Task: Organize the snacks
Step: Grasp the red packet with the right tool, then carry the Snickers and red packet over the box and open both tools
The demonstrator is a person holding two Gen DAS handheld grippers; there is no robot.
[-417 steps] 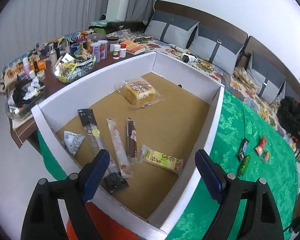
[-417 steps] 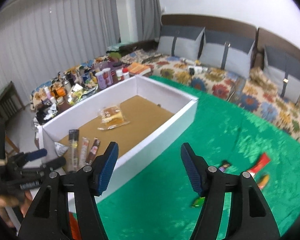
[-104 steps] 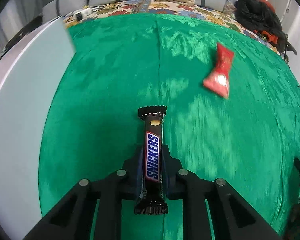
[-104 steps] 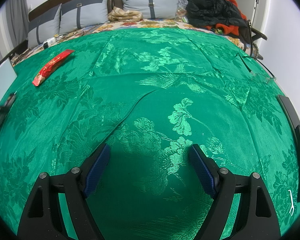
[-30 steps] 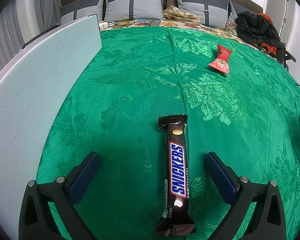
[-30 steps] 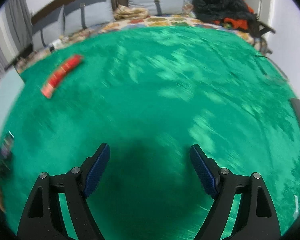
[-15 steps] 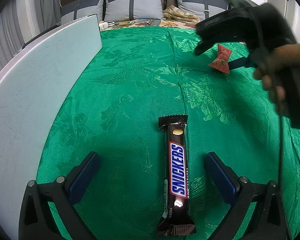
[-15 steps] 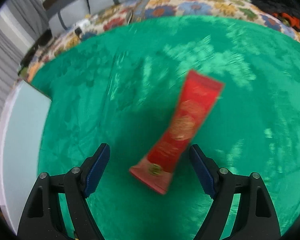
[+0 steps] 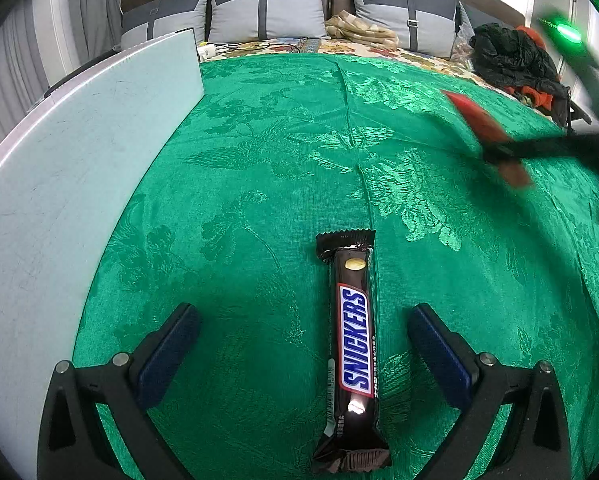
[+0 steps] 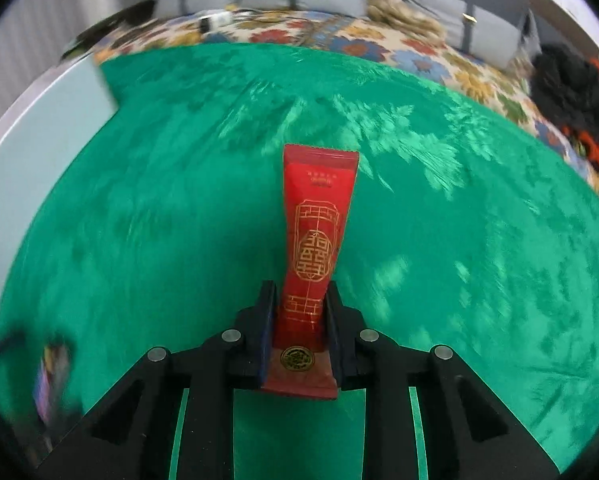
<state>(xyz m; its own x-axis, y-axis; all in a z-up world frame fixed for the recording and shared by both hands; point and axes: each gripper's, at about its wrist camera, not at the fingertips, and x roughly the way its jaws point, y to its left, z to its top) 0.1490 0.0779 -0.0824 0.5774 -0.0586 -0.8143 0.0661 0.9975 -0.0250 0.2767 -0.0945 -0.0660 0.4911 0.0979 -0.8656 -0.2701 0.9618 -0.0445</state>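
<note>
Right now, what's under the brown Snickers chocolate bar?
The brown Snickers chocolate bar lies flat on the green patterned fabric cover, between the open left gripper fingers, untouched. Only cloth shows around it; the patch directly beneath is hidden.

Two low wrist views over green cloth (image 9: pixel 259 152)

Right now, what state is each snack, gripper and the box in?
Chocolate bar: flat on the green cloth, sealed, lying free between the open jaws.
Red packet: clamped, lifted off the cloth.
Left gripper: open.
Right gripper: shut on the packet.
White box: only its outer wall shows.
</note>
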